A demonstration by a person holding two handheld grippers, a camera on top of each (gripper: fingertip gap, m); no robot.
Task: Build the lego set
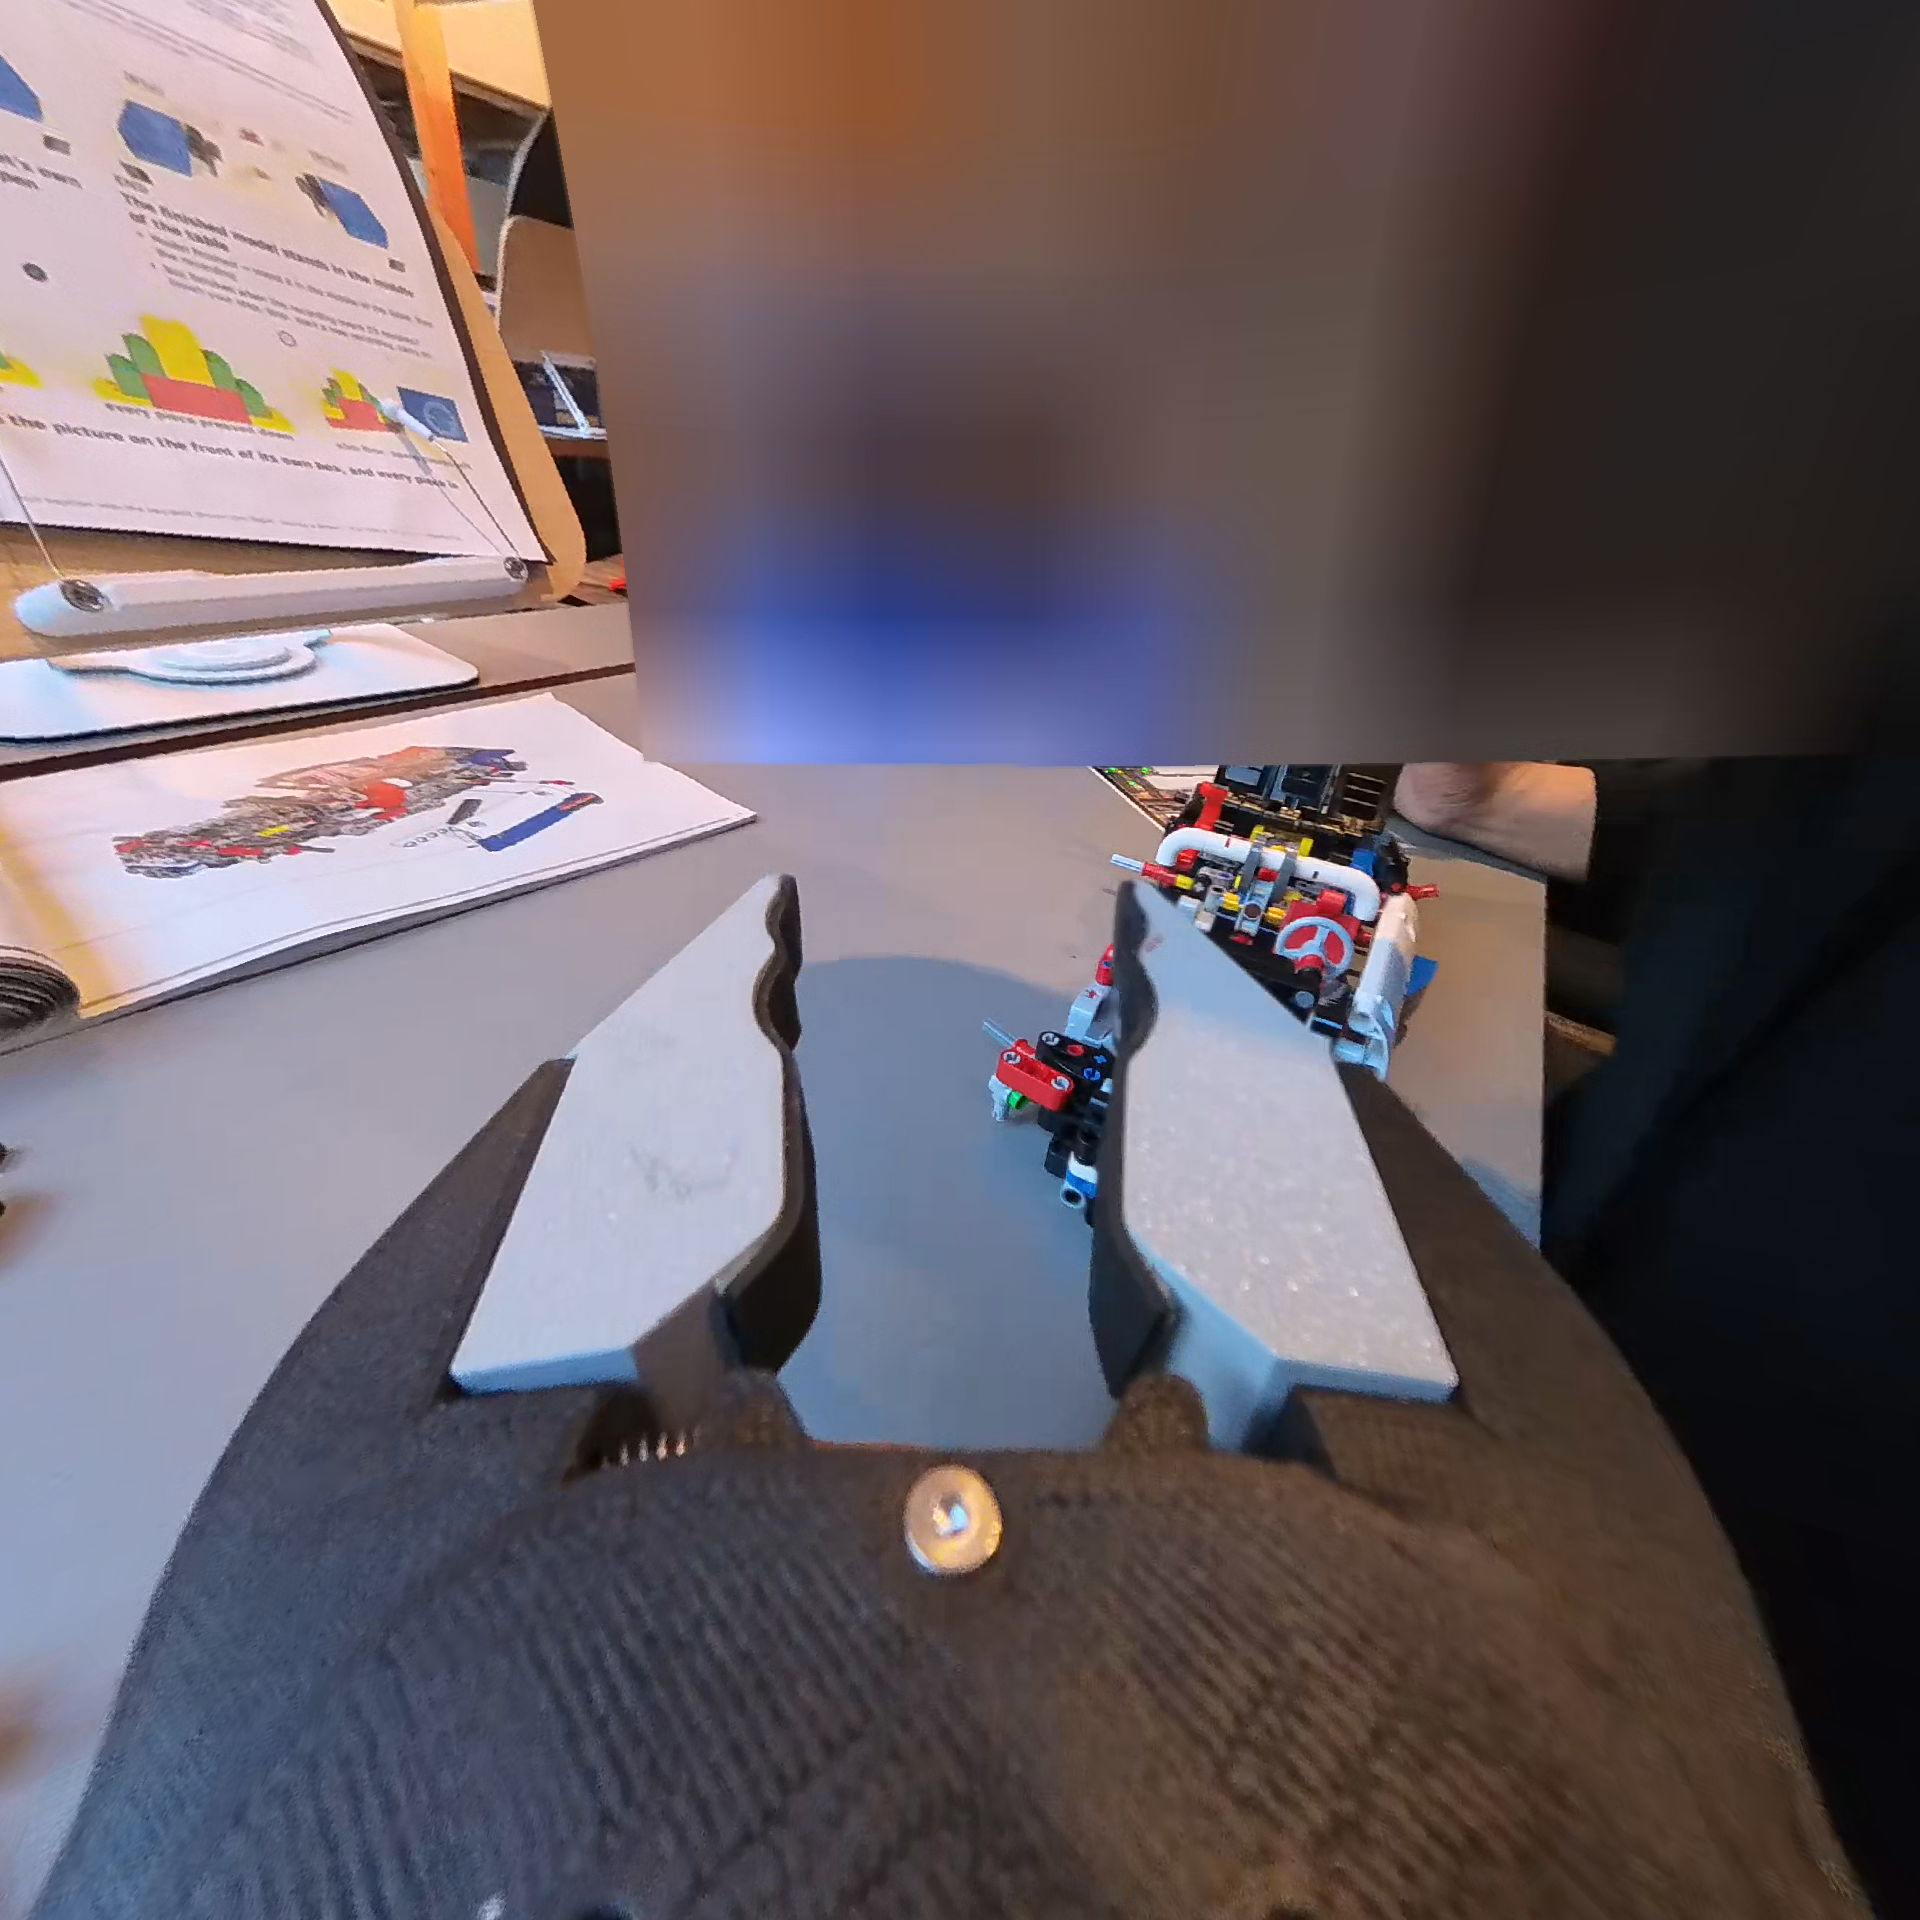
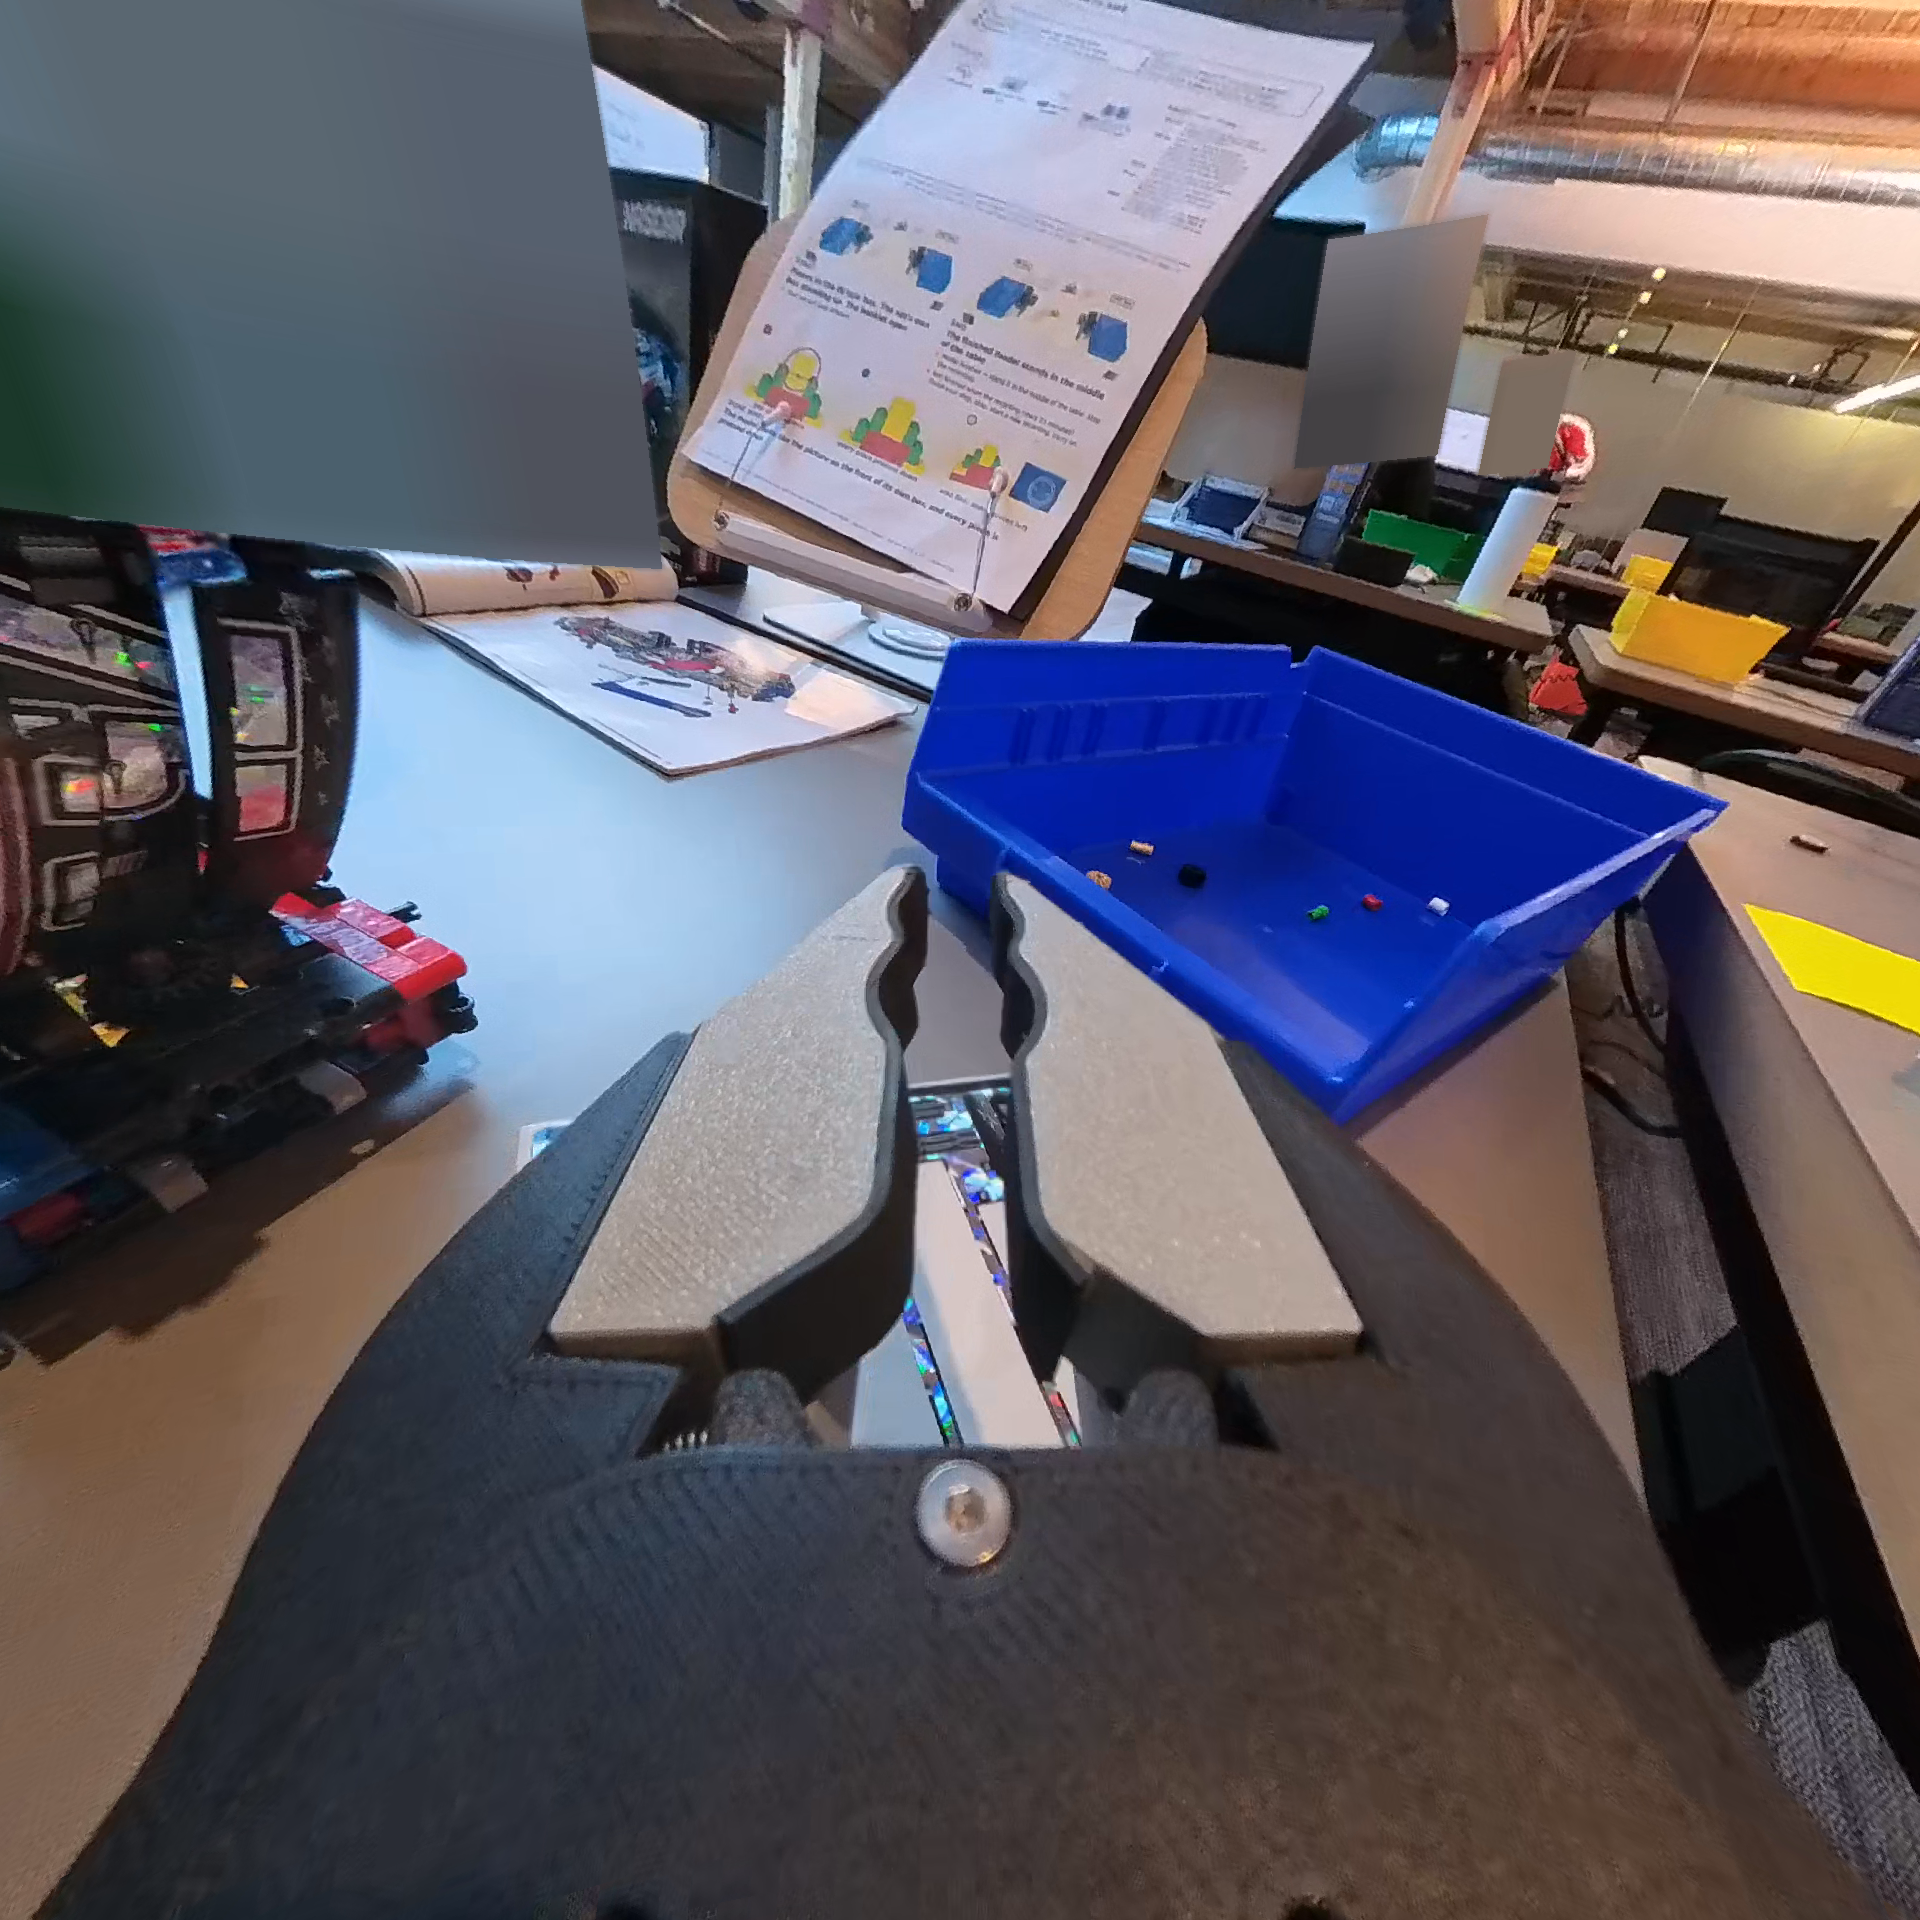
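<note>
My left gripper (image 1: 956,935) is open and empty, low over the grey table (image 1: 416,1143). A small Lego sub-assembly (image 1: 1044,1081) in red, black and grey lies on the table just beyond it, partly hidden by the right finger (image 1: 1247,1143). The larger Lego vehicle model (image 1: 1288,914) stands behind it, and it also shows in the right wrist view (image 2: 208,831) at far left. My right gripper (image 2: 954,904) has only a narrow gap between its jaws and holds nothing. It hovers over a white sheet with shiny stickers (image 2: 956,1226), in front of a blue bin (image 2: 1351,997).
The blue bin holds several tiny loose pieces (image 2: 1317,913). An open instruction booklet (image 1: 364,831) lies at the back left, with a paper sheet on a stand (image 1: 239,312) behind it. A person's hand (image 1: 1496,821) rests beyond the model. Other tables with bins (image 2: 1694,634) stand farther right. The grippers' ends are close to 40 cm from one another.
</note>
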